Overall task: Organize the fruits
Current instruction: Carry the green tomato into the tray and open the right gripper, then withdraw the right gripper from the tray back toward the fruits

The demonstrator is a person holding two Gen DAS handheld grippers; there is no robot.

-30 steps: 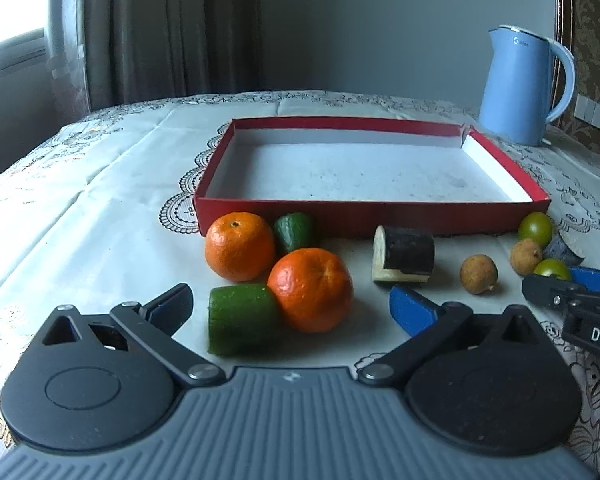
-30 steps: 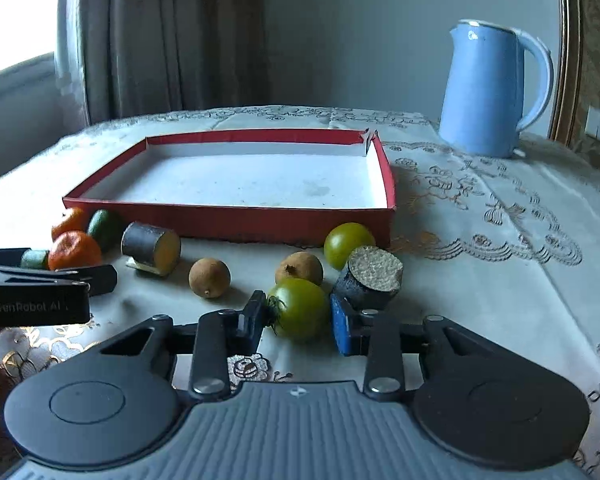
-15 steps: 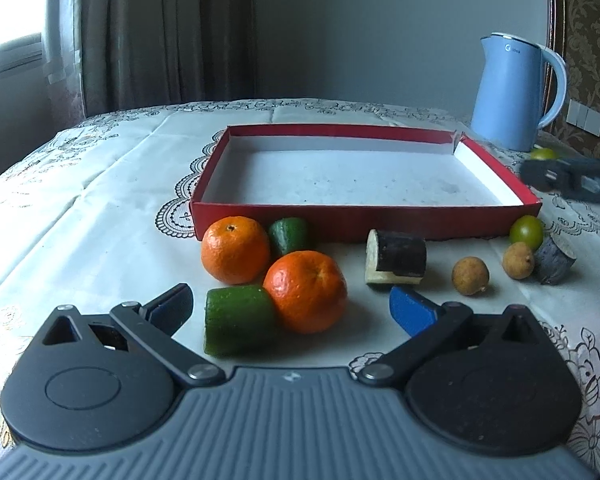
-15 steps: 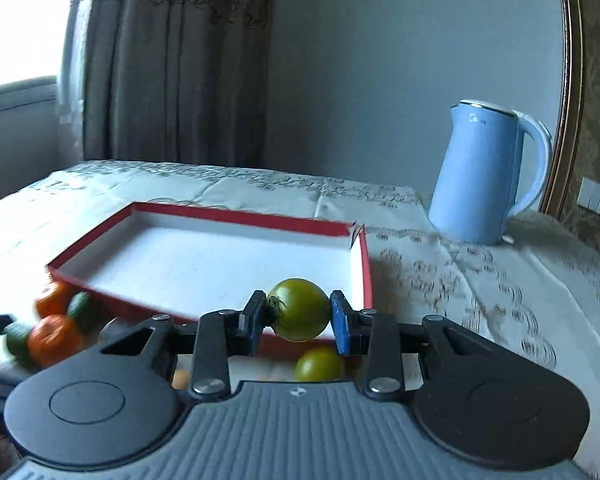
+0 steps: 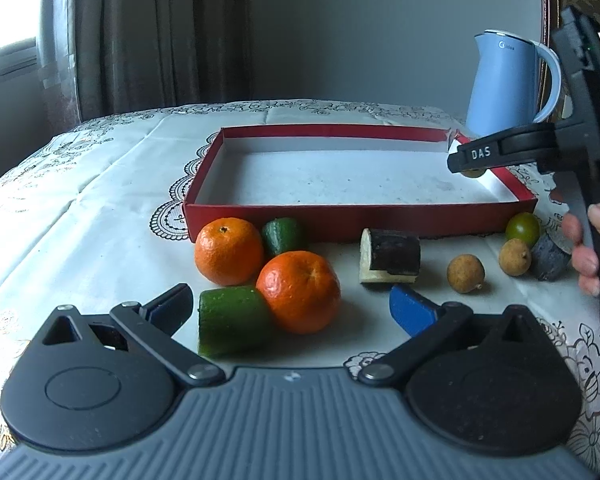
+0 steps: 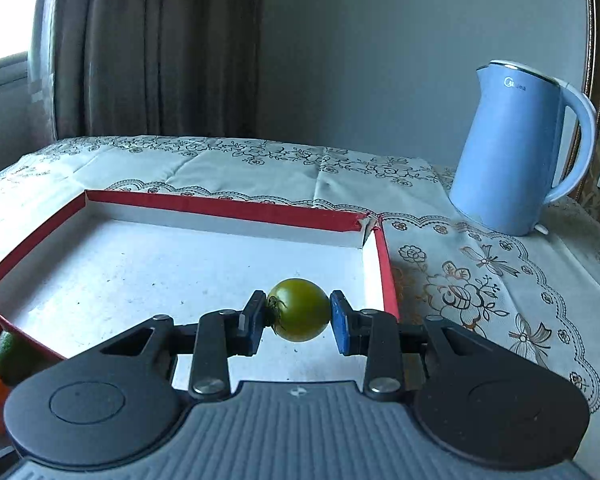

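Observation:
My right gripper [image 6: 299, 316] is shut on a green tomato [image 6: 300, 310] and holds it above the near right corner of the red-walled box [image 6: 228, 206]. From the left wrist view that gripper [image 5: 476, 160] hangs over the box's right side [image 5: 516, 190], and the tomato is mostly hidden behind its finger. My left gripper [image 5: 290, 306] stands open near the table's front, around a green chunk [image 5: 232, 322] and an orange [image 5: 298, 290]. A second orange [image 5: 228, 250], another green piece [image 5: 282, 234], a dark chunk [image 5: 392, 256], two brown round fruits [image 5: 466, 274], a green fruit [image 5: 522, 227] and a grey piece [image 5: 548, 258] lie before the box.
A blue kettle [image 6: 516, 152] stands behind the box at the right. A person's fingers [image 5: 584, 240] grip the right gripper's handle. The table carries a white cloth [image 5: 100, 184] with lace borders. Curtains hang behind at the left.
My right gripper lifted the green tomato off the cloth and carried it forward over the box's right corner. The left gripper stayed where it was.

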